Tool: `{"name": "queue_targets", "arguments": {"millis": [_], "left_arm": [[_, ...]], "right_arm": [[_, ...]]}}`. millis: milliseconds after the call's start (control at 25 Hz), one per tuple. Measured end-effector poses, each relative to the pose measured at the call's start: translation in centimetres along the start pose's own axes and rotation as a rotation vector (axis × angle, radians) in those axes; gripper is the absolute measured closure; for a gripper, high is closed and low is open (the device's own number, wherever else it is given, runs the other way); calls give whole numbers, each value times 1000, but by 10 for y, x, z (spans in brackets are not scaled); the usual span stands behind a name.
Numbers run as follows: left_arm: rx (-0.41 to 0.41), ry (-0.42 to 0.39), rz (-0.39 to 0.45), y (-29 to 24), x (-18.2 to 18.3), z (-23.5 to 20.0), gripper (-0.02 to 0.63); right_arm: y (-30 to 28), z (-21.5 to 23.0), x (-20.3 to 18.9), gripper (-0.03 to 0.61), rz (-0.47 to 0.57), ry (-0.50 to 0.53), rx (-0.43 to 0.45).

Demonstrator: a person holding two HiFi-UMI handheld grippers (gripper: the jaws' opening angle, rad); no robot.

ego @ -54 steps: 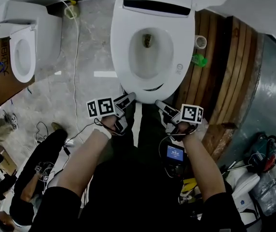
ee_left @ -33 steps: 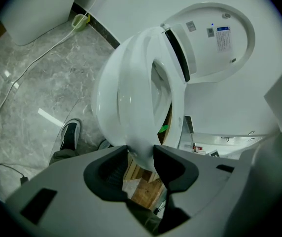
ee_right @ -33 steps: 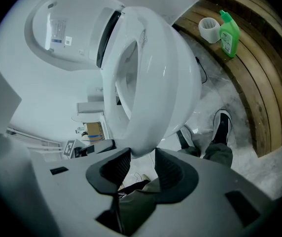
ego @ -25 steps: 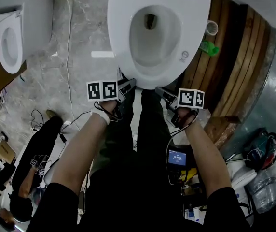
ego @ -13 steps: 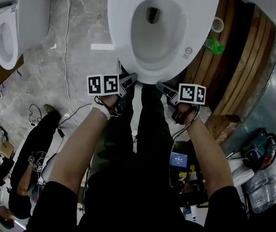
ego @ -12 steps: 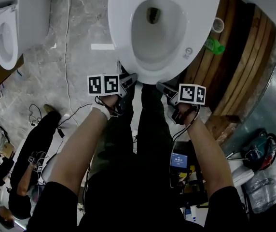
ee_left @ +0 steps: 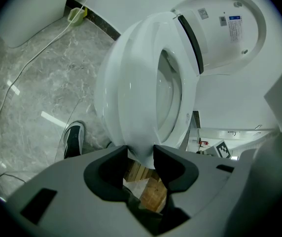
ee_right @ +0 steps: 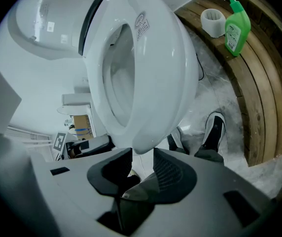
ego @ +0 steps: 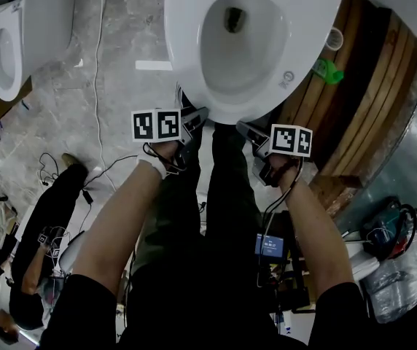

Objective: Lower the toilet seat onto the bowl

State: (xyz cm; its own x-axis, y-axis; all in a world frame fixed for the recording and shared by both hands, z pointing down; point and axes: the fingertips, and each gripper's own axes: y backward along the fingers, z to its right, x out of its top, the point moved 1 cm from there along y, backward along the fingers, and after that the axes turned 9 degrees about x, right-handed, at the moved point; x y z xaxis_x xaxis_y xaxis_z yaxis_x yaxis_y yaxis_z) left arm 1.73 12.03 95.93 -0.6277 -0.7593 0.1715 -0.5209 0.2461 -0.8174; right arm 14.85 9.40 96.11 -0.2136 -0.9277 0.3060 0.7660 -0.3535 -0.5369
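Note:
The white toilet seat (ego: 186, 46) lies flat on the bowl (ego: 230, 108), and the lid (ee_left: 225, 28) stands upright behind it. Both grippers are turned on their sides at the bowl's front rim. My left gripper (ego: 196, 115) is at the front left. In the left gripper view the rim's rounded nose (ee_left: 141, 149) reaches in between the parted tips of the left gripper (ee_left: 140, 154), with no clear squeeze on it. My right gripper (ego: 245, 130) is at the front right. In its own view the right gripper (ee_right: 142, 154) is open, and the rim (ee_right: 141, 144) ends just at its tips.
A second toilet (ego: 4, 42) stands at the far left, with a cable (ego: 99, 49) running along the marble floor. On the wooden platform (ego: 361, 108) to the right are a green bottle (ego: 327, 70) and a white roll (ego: 334, 39). My shoes (ee_right: 214, 132) are under the bowl's front. Tools (ego: 391, 232) lie at the right.
The head view has drifted, so the toilet now sits higher and further right in the picture. Both grippers stay at the same spots on the front rim, and the seat stays down.

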Motion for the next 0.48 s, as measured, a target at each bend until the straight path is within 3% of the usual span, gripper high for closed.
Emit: {"name": "queue_targets", "arguments": {"millis": [120, 320, 480], "left_arm": [[23, -31, -17, 0, 2, 0, 440], [71, -182, -77, 6, -6, -1, 440], [101, -214, -40, 38, -10, -1, 440]], "right_arm": [[3, -1, -2, 428, -31, 23, -18], [22, -5, -8, 430, -91, 78, -92], [45, -45, 1, 445, -35, 165, -85]]}}
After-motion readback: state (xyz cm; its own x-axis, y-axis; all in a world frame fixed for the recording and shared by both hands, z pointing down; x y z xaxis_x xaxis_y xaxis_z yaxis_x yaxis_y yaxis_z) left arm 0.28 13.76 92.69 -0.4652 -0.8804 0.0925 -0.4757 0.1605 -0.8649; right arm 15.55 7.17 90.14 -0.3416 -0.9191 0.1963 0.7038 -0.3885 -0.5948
